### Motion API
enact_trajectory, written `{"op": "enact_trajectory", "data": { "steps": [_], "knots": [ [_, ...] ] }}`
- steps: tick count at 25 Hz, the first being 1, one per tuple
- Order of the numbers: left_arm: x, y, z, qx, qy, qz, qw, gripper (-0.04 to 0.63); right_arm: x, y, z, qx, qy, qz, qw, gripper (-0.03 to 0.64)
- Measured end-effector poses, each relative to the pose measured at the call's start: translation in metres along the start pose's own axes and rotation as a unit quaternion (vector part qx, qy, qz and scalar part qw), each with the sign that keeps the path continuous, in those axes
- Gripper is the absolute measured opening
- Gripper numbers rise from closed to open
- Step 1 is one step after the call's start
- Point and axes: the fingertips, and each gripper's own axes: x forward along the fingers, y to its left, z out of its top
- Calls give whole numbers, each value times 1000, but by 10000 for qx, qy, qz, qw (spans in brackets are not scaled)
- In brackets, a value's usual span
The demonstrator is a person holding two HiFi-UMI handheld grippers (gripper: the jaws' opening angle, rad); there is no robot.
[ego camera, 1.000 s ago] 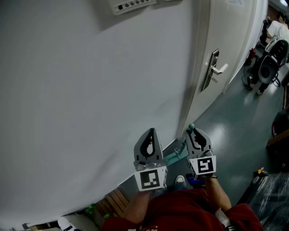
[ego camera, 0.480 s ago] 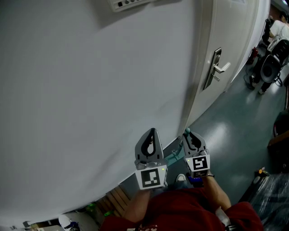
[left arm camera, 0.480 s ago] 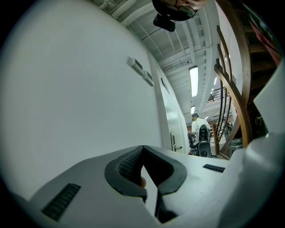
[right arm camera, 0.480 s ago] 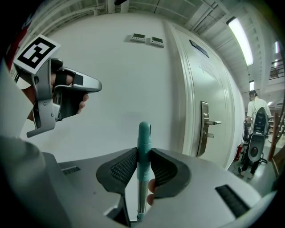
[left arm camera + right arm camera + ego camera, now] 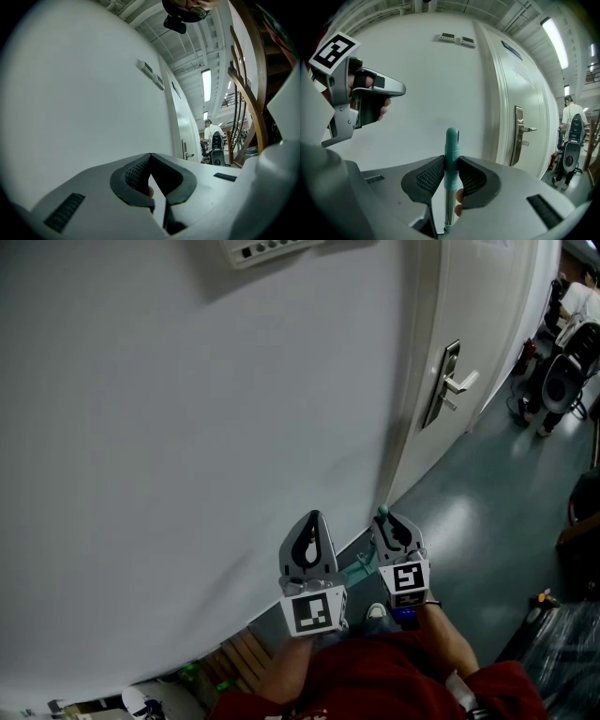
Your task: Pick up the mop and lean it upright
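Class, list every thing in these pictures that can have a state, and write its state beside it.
right gripper: shut on the mop handle, just below its teal top
mop handle: upright, clamped between the jaws
left gripper: shut, nothing between its jaws
door: closed
door handle: level, not pressed down

Only the teal tip of the mop is shown; the shaft below is cut off behind the body of the right hand-held gripper. A wall panel is cropped by the head view's top edge. A distant person is too small to be made out.
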Motion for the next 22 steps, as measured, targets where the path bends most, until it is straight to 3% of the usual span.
{"op": "enact_trajectory", "data": {
  "steps": [10, 22],
  "knots": [
    [-10, 12, -2, 69, 109, 186, 9997, 12, 56, 13, -4, -384, -52, 202, 9990, 109],
    [-18, 22, -5, 157, 165, 332, 9992, 12, 107, 31, 3, -360, 170, 387, 9985, 109]
  ]
}}
